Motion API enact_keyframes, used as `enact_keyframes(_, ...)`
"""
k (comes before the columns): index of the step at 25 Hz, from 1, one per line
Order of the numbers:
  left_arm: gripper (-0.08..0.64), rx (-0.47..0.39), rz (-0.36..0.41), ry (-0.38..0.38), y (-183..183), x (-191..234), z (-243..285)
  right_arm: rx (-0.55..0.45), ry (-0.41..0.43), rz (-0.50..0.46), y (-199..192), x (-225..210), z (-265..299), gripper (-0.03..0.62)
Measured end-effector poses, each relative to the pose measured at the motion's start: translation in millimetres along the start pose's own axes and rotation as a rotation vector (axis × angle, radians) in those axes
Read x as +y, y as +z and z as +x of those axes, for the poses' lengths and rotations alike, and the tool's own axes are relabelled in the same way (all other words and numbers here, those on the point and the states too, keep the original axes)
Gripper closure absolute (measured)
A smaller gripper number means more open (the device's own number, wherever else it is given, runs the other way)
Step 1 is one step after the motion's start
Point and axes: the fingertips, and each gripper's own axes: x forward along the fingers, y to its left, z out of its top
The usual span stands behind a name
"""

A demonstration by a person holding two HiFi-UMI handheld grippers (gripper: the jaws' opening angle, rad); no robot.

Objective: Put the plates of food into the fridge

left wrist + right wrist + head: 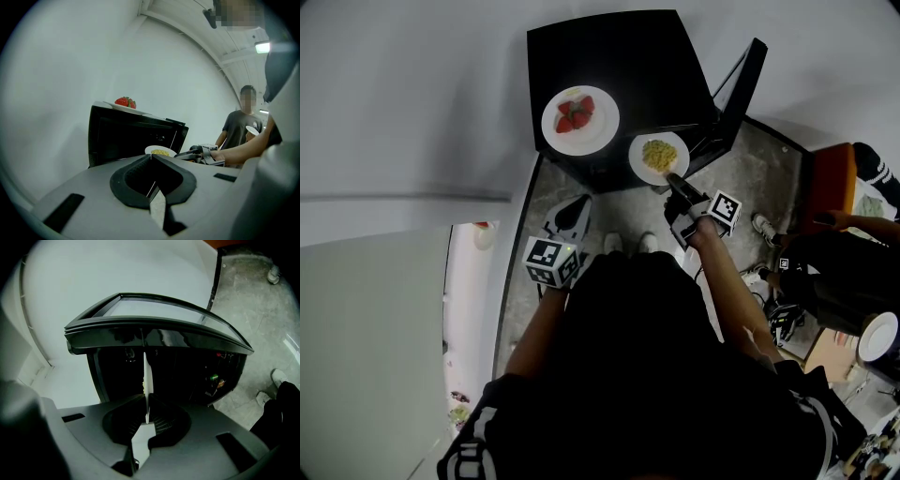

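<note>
A small black fridge (609, 66) stands open, its door (741, 89) swung out to the right. On its top sits a white plate of strawberries (579, 120), which also shows in the left gripper view (124, 104). My right gripper (678, 185) is shut on the rim of a white plate of yellow food (659, 157), held in front of the fridge opening. The right gripper view shows that plate edge-on (146, 376) between the jaws (146, 404), with the dark fridge interior (178, 371) behind. My left gripper (567, 220) hangs lower left, shut (151, 157) with nothing in it.
A person (241, 124) stands to the right, and another person (834, 272) sits near an orange chair (832, 178). A white shoe (764, 228) lies on the concrete floor. A white wall runs behind and left of the fridge. Small items (215, 378) sit in the door shelf.
</note>
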Motion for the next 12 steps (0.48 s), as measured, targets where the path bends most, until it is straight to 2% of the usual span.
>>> enact_keyframes(12,0.538,0.002,-0.003,0.025,4.8,5.7,-1.9,-0.057,-0.017,0.038,8.8,-7.6,17.9,0.554)
